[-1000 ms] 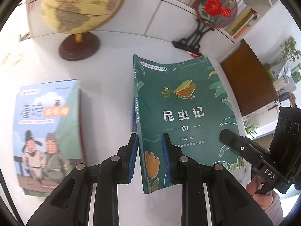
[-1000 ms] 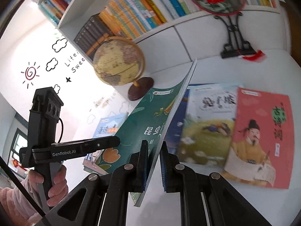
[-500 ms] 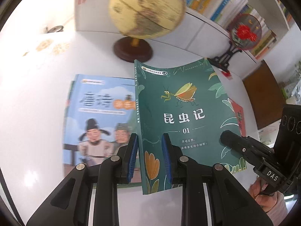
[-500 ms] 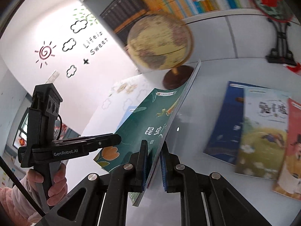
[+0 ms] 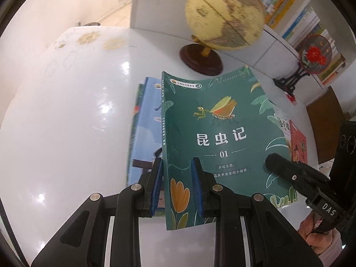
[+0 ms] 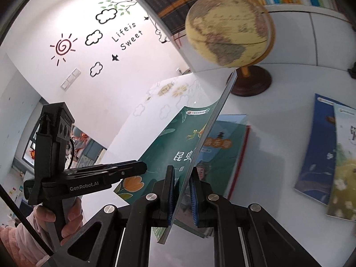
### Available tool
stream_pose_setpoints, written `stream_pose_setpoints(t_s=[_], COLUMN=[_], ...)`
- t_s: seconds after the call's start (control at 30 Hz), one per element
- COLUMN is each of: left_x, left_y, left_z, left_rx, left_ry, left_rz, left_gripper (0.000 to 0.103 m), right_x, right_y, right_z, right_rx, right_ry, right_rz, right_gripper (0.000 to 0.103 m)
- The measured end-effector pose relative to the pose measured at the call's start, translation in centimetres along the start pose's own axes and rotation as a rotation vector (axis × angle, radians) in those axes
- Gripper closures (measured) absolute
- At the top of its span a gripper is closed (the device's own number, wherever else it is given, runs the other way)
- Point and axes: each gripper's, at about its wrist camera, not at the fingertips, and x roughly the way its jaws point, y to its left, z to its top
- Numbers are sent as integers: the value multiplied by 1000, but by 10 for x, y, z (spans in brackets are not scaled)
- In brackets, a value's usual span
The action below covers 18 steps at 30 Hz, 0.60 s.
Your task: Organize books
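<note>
Both tongs, the left tongs (image 5: pixel 177 183) and right tongs (image 6: pixel 181 192), pinch the green insect book (image 5: pixel 220 133) by its lower edge, lifting it mid-frame over the blue book (image 5: pixel 145 131) on the white table (image 5: pixel 73 111), presumably for stacking.

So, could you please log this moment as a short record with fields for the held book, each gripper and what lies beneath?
held book: green insect book, lifted off the white table
left gripper: shut on the book's spine edge
right gripper: shut on its opposite edge
beneath: blue book lying flat
nearby: globe behind; more books lying on the table
</note>
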Motion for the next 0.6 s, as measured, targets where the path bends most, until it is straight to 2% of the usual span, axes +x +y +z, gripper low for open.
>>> stream_pose_setpoints(t_s=[0.3, 0.6], left_x=[17, 38], left_y=[24, 32], left_z=[0, 1], left_rx=[-59, -71], left_ry=[38, 87], left_rz=[-3, 14], left_gripper=[81, 81], right_x=[27, 50], right_y=[-2, -21], right_z=[-3, -11], right_rx=[42, 152], right_ry=[50, 105], right_rz=[-7, -36], right_gripper=[90, 90])
